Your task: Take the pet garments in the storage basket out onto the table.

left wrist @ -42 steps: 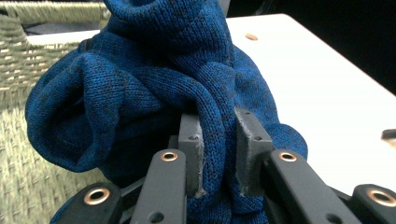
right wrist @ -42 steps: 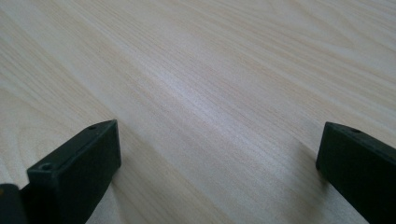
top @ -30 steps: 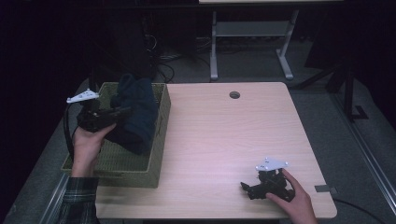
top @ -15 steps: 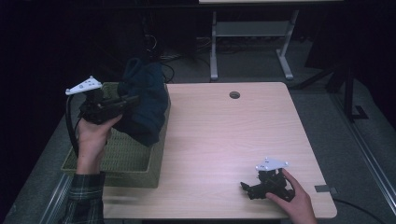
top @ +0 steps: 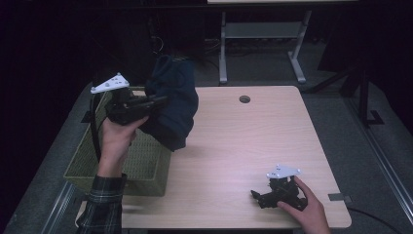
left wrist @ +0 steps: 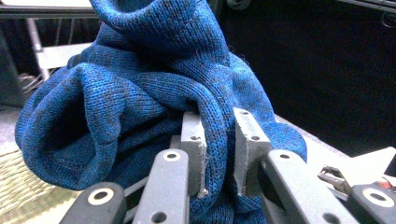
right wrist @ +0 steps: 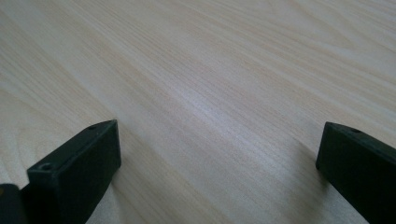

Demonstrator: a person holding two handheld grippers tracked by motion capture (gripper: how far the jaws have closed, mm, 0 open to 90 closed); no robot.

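In the left gripper view the two grey pads (left wrist: 194,154) of the left gripper (left wrist: 219,154) pinch a thick fold of a blue knitted sweater (left wrist: 135,98), the jaws clamped tight on the wool; the rest of the garment bulges in rolls above and to the left of the pads; in the high view that left gripper (top: 158,102) is held in the air by the left hand (top: 117,139), a plaid sleeve (top: 102,207) behind it, and the sweater (top: 173,107) hangs from the jaws, clear of the surface, above the right edge of the green woven basket (top: 141,168) and the left part of the desk (top: 234,146); the basket sits at the desk's left edge; in the right gripper view the black jaws stand wide apart with bare pale wood (right wrist: 210,93) between them, gripping nothing; in the high view the right gripper (top: 260,197) rests low on the desk near its front right corner, under the right hand (top: 304,207), well apart from the sweater.
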